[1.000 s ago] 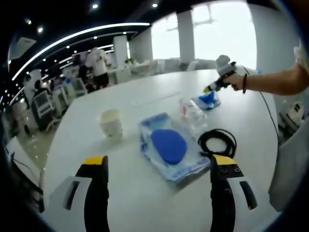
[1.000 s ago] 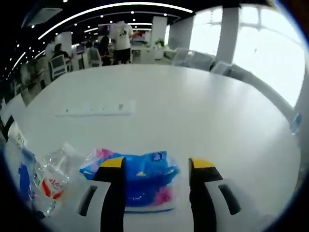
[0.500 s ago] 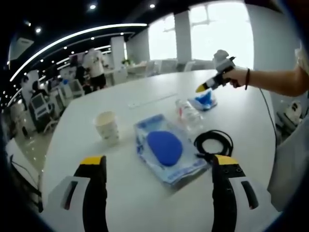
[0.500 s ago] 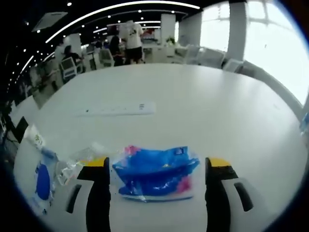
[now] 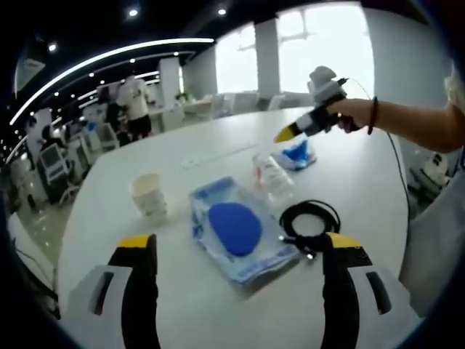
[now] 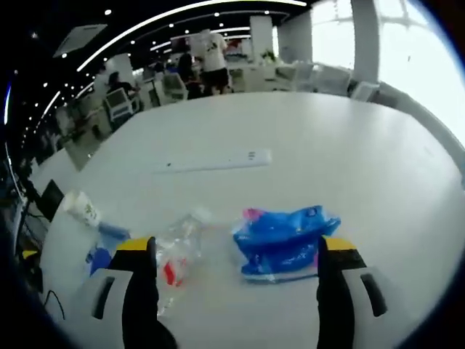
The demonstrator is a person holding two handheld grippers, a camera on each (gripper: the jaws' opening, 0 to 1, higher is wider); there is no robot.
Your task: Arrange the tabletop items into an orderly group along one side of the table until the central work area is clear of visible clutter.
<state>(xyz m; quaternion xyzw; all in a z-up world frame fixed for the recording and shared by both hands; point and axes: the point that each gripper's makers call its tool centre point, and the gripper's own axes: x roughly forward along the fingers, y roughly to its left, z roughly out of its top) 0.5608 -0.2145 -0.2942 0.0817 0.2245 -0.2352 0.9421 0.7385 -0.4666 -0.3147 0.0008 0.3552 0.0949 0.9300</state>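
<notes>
In the left gripper view the left gripper (image 5: 240, 251) hangs low over the near part of the big white oval table (image 5: 182, 305), its black, yellow-tipped jaws spread wide with nothing between them. Just beyond the jaws lies a clear plastic pouch holding a blue oval pad (image 5: 236, 231), and touching its right edge is a coiled black cable (image 5: 310, 219). To the left, a little farther off and apart from the pouch, a cream paper cup (image 5: 148, 195) stands upright. Past the pouch a crumpled clear plastic bottle with a red label (image 5: 272, 175) lies on its side, and just beyond it sits a crinkled blue plastic packet (image 5: 296, 153). Above that packet a person's hand (image 5: 349, 116) holds the right gripper (image 5: 285, 134) in the air; its yellow tips show, but its opening cannot be told from here. In the right gripper view the right gripper (image 6: 231, 247) has its jaws wide apart and empty, with the bottle (image 6: 178, 251) and the blue packet (image 6: 282, 231) lying side by side on the table beyond them. Farther out a long white power strip (image 6: 216, 160) lies flat, well apart from both.
</notes>
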